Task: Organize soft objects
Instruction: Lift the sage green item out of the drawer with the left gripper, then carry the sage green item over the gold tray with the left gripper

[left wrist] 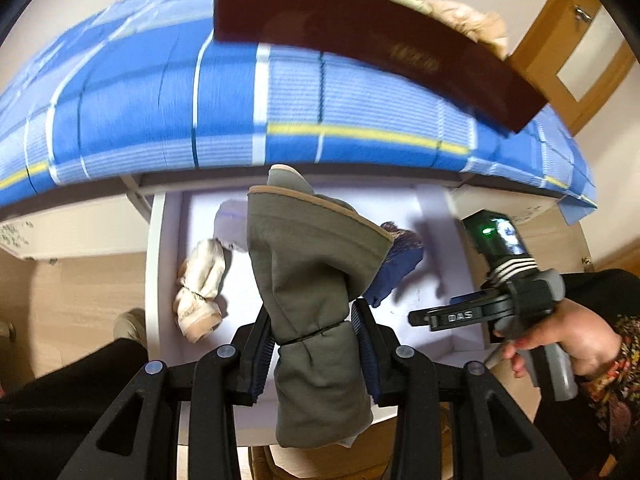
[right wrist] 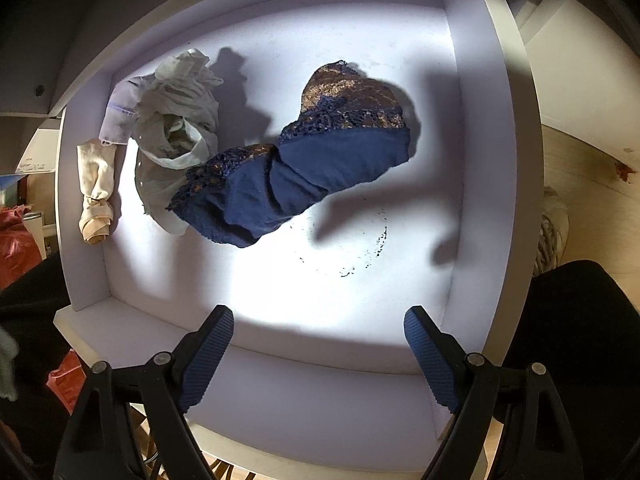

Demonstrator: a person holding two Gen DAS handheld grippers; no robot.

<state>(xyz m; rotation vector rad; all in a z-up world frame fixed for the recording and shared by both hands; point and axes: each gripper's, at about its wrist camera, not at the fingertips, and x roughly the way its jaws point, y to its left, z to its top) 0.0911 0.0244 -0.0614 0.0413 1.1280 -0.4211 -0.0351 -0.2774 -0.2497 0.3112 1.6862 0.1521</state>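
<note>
Left claw (left wrist: 314, 354) pinched the olive-green tied fabric roll (left wrist: 312, 292), long axis pointing away, above the white open drawer (left wrist: 154, 264). I kept right claw (right wrist: 318, 354) spread, empty; navy lace-trimmed garment (right wrist: 296, 156) lay ahead.

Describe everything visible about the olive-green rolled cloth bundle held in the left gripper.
The olive-green rolled cloth bundle looks like soft knit fabric with a tan edge band at its top end. A thin dark band cinches it near the middle. It stands roughly upright, pinched between the left gripper pads, held above the white drawer, touching nothing else.
</note>
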